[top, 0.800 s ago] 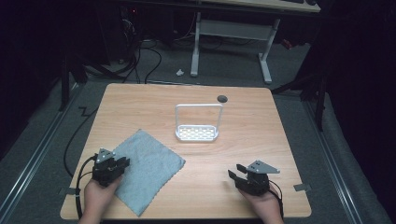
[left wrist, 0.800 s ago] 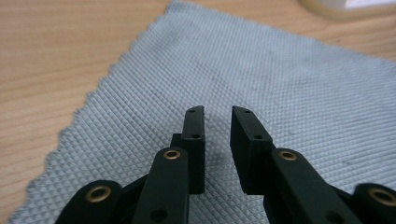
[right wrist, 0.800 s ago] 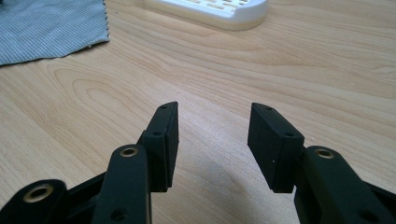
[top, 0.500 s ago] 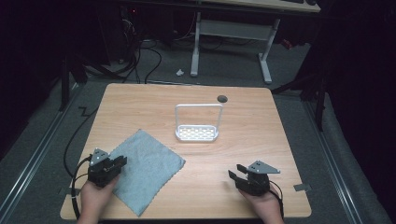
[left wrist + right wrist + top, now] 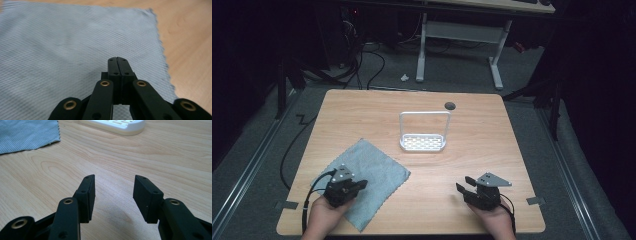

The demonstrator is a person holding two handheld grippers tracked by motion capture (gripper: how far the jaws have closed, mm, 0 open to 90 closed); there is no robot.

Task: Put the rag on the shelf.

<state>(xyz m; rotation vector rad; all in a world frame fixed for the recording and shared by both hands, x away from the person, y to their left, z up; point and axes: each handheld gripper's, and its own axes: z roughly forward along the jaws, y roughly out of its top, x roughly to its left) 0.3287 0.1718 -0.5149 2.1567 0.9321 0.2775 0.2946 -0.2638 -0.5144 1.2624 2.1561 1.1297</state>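
Left gripper (image 5: pixel 347 186) parked over the cloth (image 5: pixel 377 175), jaws clenched flat together with no fabric pinched between them, tips pointing roughly toward 2 o'clock across the weave. Cloth spread flat on the near-left part of the table (image 5: pixel 492 135), turned diamond-wise, long diagonal running from about 8 o'clock to 2 o'clock, nearest corner down by the left hand (image 5: pixel 324 217). Seen along the closed jaws in the left gripper view: blue-grey cloth (image 5: pixel 62 45) ahead and to both sides, pinked zigzag edge off at 3 o'clock, bare wood beyond. Clearly the nearer hand for any grab here.

Right gripper (image 5: pixel 477 192) well apart, low on the right side, jaws released and spread wide over bare wood, nothing between them. From there, cloth corner (image 5: pixel 27 135) away at 10 o'clock, white rack (image 5: pixel 117 125) up at 12.

Fabric thin, ribbed, matte, limp; likely to bunch rather than slide. Rack (image 5: pixel 423 142) hard white plastic, perforated base, thin upright hoop handle, sitting mid-table at 1 o'clock from the cloth. Tabletop pale wood grain, smooth. Probably a reopening of the left jaws needed before any pinch on an edge.
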